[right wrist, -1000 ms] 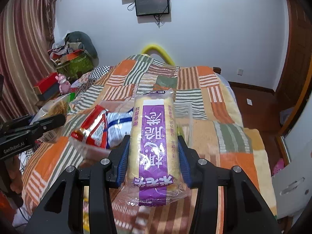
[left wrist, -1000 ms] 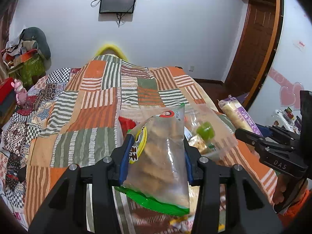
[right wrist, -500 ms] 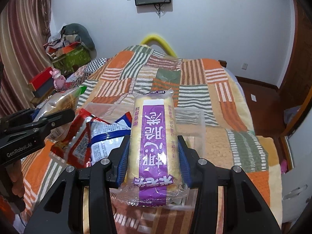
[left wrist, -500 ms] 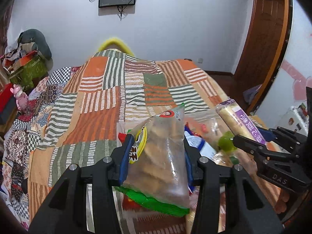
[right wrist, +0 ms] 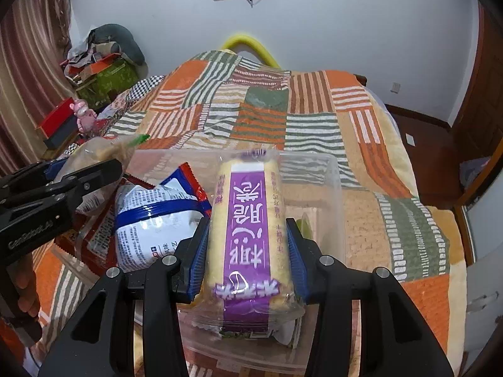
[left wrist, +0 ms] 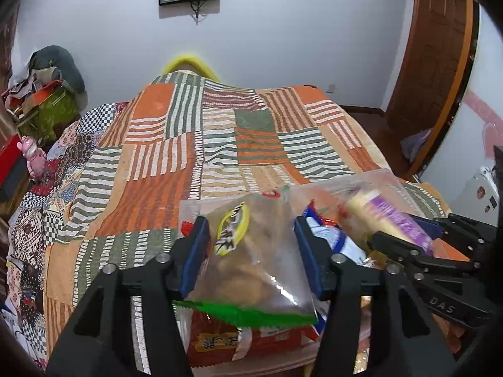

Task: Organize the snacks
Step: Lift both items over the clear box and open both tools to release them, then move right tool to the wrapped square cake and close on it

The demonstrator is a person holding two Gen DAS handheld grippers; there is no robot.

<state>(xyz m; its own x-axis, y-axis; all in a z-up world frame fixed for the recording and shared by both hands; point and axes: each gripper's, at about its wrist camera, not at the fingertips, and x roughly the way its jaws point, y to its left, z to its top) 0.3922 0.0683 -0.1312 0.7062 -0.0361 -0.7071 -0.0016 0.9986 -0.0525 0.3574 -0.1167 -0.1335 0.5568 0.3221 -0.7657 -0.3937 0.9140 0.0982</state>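
A clear bag of brown biscuits with a green edge sits between the blue pads of my left gripper. Its jaws are opening and the pads look slack on the bag. The bag hangs over the left side of a clear plastic bin on the bed. My right gripper is shut on a long yellow roll pack with a purple label, held just above the bin's right half. A blue-and-white packet and a red packet lie in the bin.
The bin rests near the front of a bed with an orange, green and white striped patchwork blanket. Boxes, bags and a pink toy crowd the left bedside. A wooden door stands at the right, with bare floor beside the bed.
Both grippers have come down and forward over the bin, which now fills the lower views. The left jaws stand wider apart around the biscuit bag. The right grip is unchanged.
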